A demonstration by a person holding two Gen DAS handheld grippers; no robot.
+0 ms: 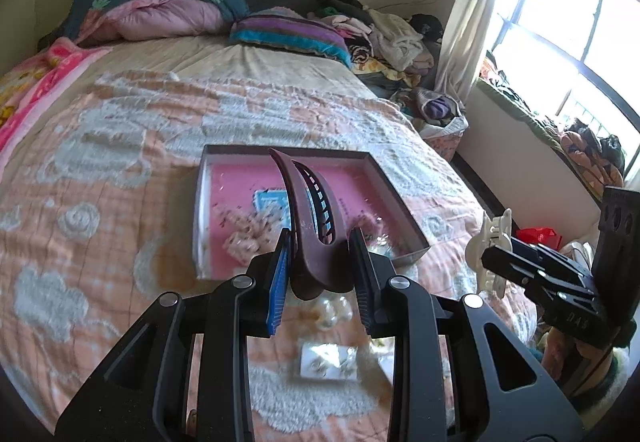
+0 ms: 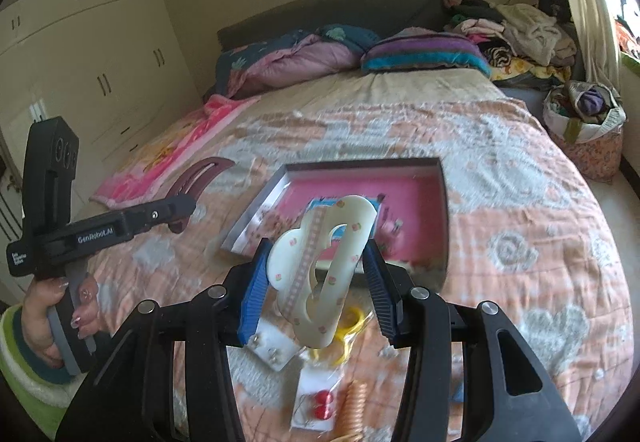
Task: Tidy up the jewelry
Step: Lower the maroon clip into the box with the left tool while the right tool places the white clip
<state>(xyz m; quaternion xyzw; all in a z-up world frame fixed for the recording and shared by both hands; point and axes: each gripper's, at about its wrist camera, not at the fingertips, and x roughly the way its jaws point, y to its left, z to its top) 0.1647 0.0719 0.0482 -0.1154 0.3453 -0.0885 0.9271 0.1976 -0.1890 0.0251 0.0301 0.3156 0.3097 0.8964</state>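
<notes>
My left gripper (image 1: 322, 262) is shut on a dark maroon hair claw clip (image 1: 310, 226), held up above the bed in front of the shallow grey box with a pink floor (image 1: 280, 182). My right gripper (image 2: 316, 278) is shut on a cream hair claw clip with small flowers (image 2: 324, 270), also lifted above the bedspread just short of the same box (image 2: 440, 210). From the left wrist view the right gripper and its cream clip (image 1: 490, 242) appear at the right. From the right wrist view the left gripper and maroon clip (image 2: 200, 174) appear at the left, in a person's hand (image 2: 60, 310).
Small items lie on the bedspread below: white earring cards (image 1: 328, 362) (image 2: 272, 346), a yellow ring in a bag (image 2: 352, 322), red beads (image 2: 324, 402), an orange coil tie (image 2: 354, 398). The box holds a blue card (image 1: 272, 202) and small pieces. Pillows and clothes are piled at the headboard.
</notes>
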